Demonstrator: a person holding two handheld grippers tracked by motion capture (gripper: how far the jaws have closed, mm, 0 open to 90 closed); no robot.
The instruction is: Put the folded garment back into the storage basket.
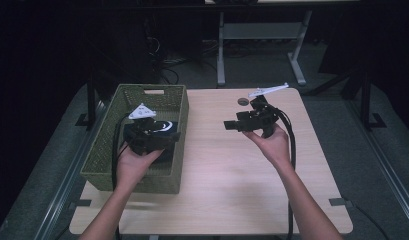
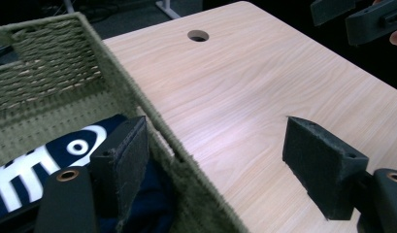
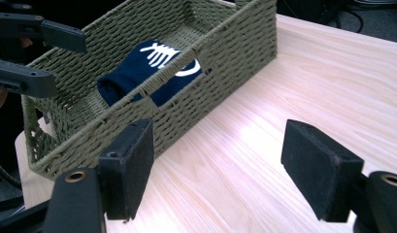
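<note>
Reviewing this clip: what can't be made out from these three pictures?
- Navy cloth in the basket: the near wall hides its lower part in the right gripper view; the left tool covers it in the high view.
- White fishbone print: cut by the frame edge in the left gripper view.
- Room beyond the table: too dark.

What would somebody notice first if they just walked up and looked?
Probably the green woven basket on the left side of the wooden table, with a folded navy cloth bearing a white fish-skeleton print lying inside. Next, the two black grippers: the left gripper open astride the basket's wall, the right gripper open above bare wood.
</note>
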